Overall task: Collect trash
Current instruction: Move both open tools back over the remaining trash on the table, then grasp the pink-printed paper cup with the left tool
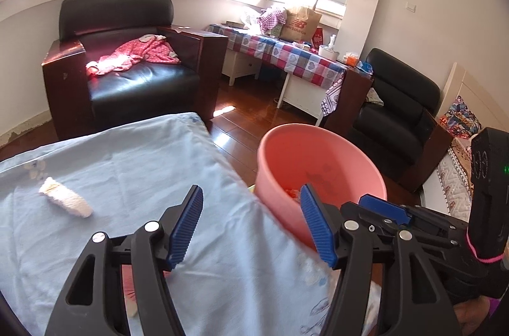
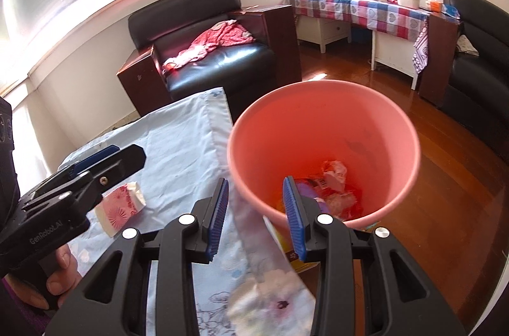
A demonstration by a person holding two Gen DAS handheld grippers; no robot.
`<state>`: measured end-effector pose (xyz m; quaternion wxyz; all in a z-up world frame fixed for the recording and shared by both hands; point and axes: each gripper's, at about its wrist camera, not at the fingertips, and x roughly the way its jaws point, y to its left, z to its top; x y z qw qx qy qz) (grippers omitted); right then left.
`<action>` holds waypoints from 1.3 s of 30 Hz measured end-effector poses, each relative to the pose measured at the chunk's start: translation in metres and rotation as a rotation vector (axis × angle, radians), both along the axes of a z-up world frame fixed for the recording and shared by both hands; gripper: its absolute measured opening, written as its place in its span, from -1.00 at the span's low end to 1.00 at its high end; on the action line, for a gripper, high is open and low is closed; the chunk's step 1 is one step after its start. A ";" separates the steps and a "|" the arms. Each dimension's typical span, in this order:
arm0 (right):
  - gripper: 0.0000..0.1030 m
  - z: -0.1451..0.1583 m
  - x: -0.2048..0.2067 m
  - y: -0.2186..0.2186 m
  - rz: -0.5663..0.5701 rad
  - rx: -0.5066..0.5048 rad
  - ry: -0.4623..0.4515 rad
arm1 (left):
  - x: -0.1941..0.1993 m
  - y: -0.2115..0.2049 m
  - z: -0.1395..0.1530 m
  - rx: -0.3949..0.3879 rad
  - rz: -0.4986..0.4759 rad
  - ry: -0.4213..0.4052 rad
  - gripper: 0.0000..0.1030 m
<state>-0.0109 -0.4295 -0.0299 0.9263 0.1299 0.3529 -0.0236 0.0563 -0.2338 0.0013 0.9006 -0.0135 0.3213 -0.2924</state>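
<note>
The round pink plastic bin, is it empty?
No, the round pink plastic bin already holds crumpled wrappers and paper scraps at its bottom.

Both wrist cams, prob. near bin (image 2: 324,126)

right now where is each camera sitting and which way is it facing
Left wrist: on the left gripper, open, looking over the blue sheet with a white wad toward the armchair; the right gripper shows at right.
Right wrist: on the right gripper, open, looking into the pink bin holding trash; the left gripper and a hand show at left.
Shared: sheet, bin, armchair, checkered table.
</note>
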 end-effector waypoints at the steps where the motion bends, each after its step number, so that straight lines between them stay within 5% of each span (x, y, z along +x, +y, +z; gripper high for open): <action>1: -0.29 -0.001 0.001 0.005 0.013 0.002 0.005 | -0.002 0.007 0.001 0.001 0.008 -0.001 0.22; 15: -0.29 -0.012 0.013 0.066 0.150 -0.005 0.054 | -0.017 0.110 -0.017 0.057 0.111 0.019 0.29; 26: -0.29 -0.022 0.021 0.070 0.154 0.010 0.089 | 0.011 0.114 -0.059 0.074 0.080 0.119 0.23; 37: -0.29 -0.027 0.031 0.075 0.163 0.030 0.114 | 0.007 0.109 -0.064 0.059 0.031 0.138 -0.83; 39: -0.29 -0.026 0.034 0.082 0.180 0.026 0.113 | 0.004 0.113 -0.060 0.048 0.042 0.126 -0.84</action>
